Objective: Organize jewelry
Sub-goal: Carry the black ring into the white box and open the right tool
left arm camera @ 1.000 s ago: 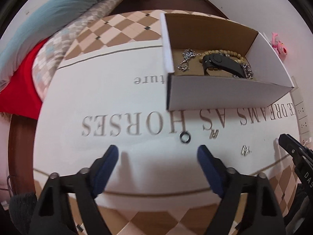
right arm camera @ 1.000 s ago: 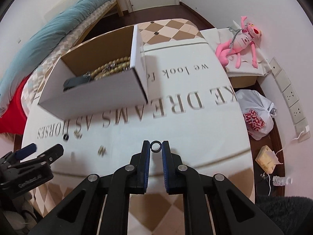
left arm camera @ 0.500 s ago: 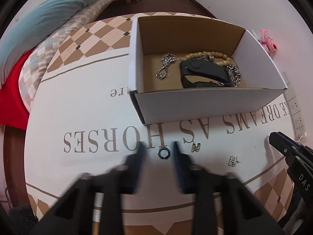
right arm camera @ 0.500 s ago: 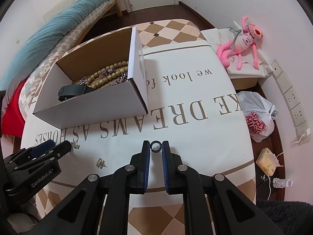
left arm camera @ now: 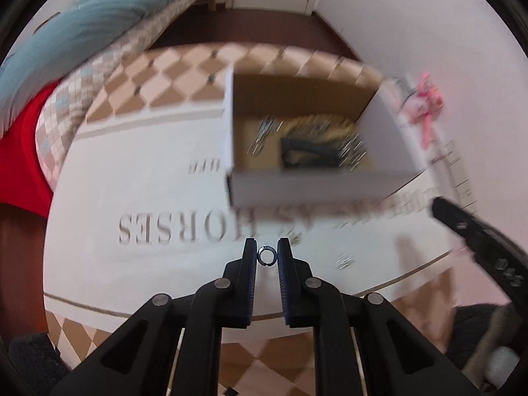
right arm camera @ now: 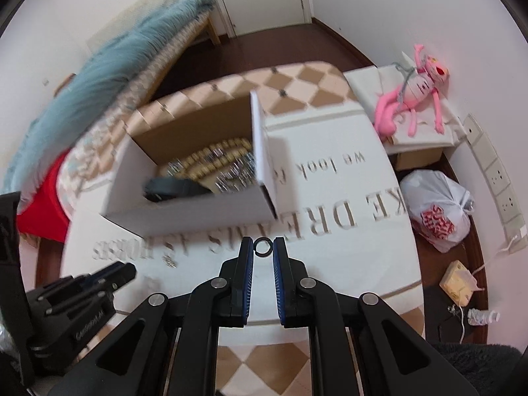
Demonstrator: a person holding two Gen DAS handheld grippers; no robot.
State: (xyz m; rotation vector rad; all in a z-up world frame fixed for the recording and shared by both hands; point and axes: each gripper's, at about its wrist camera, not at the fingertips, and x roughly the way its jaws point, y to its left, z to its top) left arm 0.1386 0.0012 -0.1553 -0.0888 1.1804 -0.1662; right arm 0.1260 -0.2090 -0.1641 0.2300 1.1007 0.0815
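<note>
My left gripper [left arm camera: 267,254] is shut on a dark ring [left arm camera: 266,255], held above the white cloth. My right gripper [right arm camera: 263,247] is shut on another dark ring [right arm camera: 263,247]. The open white cardboard box [left arm camera: 316,188] stands ahead, holding a bead bracelet, silver chains and a black band [left arm camera: 307,151]. It also shows in the right wrist view [right arm camera: 184,213] with the beads [right arm camera: 211,161] inside. A small silver piece [left arm camera: 344,260] lies on the cloth right of my left gripper. The right gripper shows at the right edge of the left wrist view [left arm camera: 462,224], the left one at the lower left of the right wrist view [right arm camera: 99,280].
A printed white cloth [right arm camera: 346,217] covers the round checkered table. Another small silver piece [right arm camera: 170,261] lies near the box front. A bed with a teal blanket [left arm camera: 82,29] is far left. A pink plush toy [right arm camera: 415,95] and a plastic bag [right arm camera: 435,211] sit to the right.
My left gripper moved in, closed on the dark ring and lifted it off the cloth. My right gripper kept its ring and moved closer to the box.
</note>
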